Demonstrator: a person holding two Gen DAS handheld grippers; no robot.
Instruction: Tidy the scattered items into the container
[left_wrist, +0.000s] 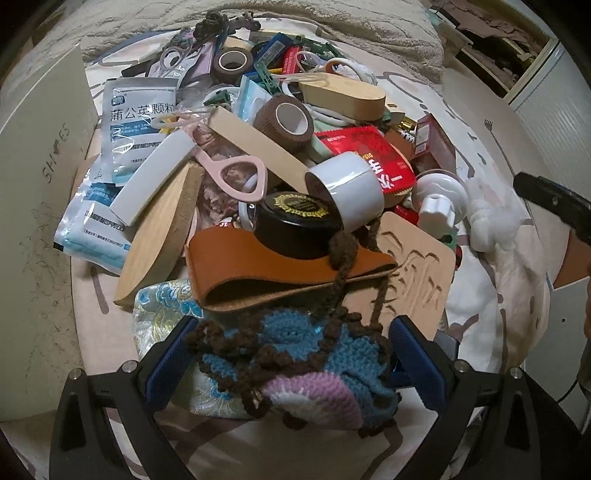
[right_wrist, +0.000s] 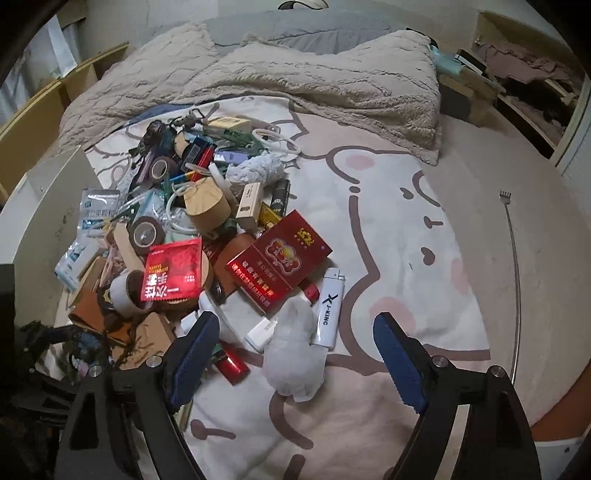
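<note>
A heap of scattered small items (left_wrist: 280, 155) lies on a bed sheet: tape rolls, medicine sachets, wooden pieces, a brown leather sleeve (left_wrist: 266, 266), a red packet. My left gripper (left_wrist: 295, 321) points down at the heap's near edge. Its jaws stand wide on either side of a blue and purple crocheted piece (left_wrist: 295, 354) with brown yarn cords, and the pads do not visibly press it. My right gripper (right_wrist: 297, 317) is open above a white fluffy wad (right_wrist: 295, 354) that lies on the sheet beside a white lighter (right_wrist: 328, 310) and a red cigarette carton (right_wrist: 280, 258).
A white shoe box (left_wrist: 40, 147) stands against the heap's left side, also in the right wrist view as the white shoe box (right_wrist: 55, 192). A beige fluffy blanket (right_wrist: 277, 74) is bunched behind the heap. A long metal back scratcher (right_wrist: 513, 266) lies at the right.
</note>
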